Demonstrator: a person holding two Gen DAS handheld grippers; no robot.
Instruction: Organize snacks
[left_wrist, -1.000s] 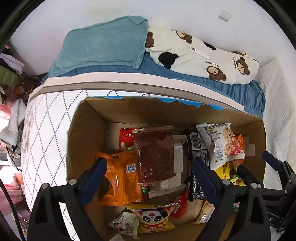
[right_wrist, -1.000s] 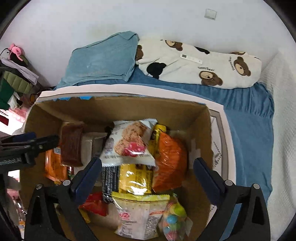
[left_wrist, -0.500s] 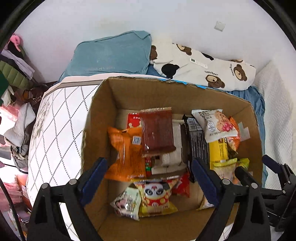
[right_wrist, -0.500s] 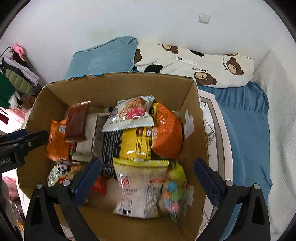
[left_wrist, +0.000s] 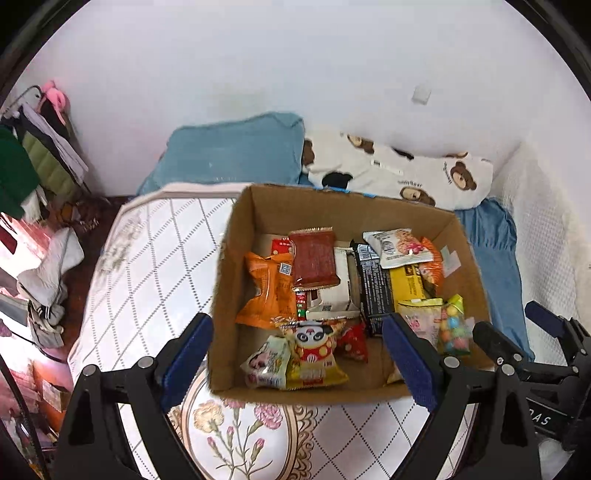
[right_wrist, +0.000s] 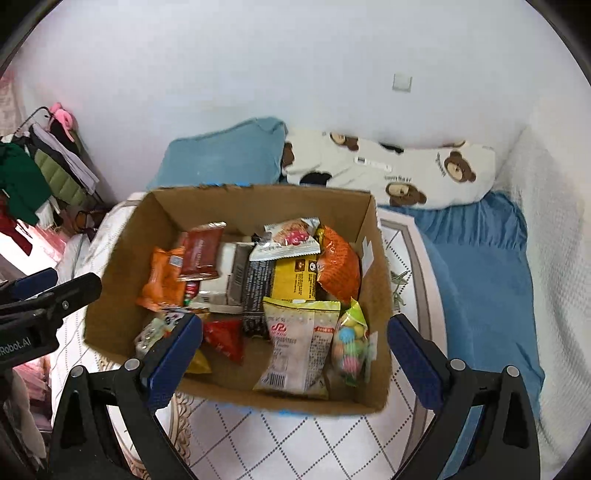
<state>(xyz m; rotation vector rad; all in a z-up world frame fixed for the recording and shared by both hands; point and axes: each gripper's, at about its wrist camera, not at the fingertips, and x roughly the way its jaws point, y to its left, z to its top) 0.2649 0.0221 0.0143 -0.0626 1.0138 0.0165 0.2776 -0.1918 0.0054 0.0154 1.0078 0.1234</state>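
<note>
White wall and bed (right_wrist: 480, 266) behind, the box (left_wrist: 229, 280) sits on the quilt, snacks (left_wrist: 314, 254) piled loosely inside. Left hand-held gripper (left_wrist: 295, 347) and right hand-held gripper (right_wrist: 295, 343) hang spread and empty above it, probably surveying before a pick.

Open brown cardboard box (right_wrist: 122, 295) — lower snack layers buried under top packets, unreadable. White wrapper (left_wrist: 334, 284) half covered by the dark red-brown packet (left_wrist: 314, 258). Print on the black striped bar (right_wrist: 255, 291) too small. Clothes rack (right_wrist: 40, 173) cut by left edge — blurred.
</note>
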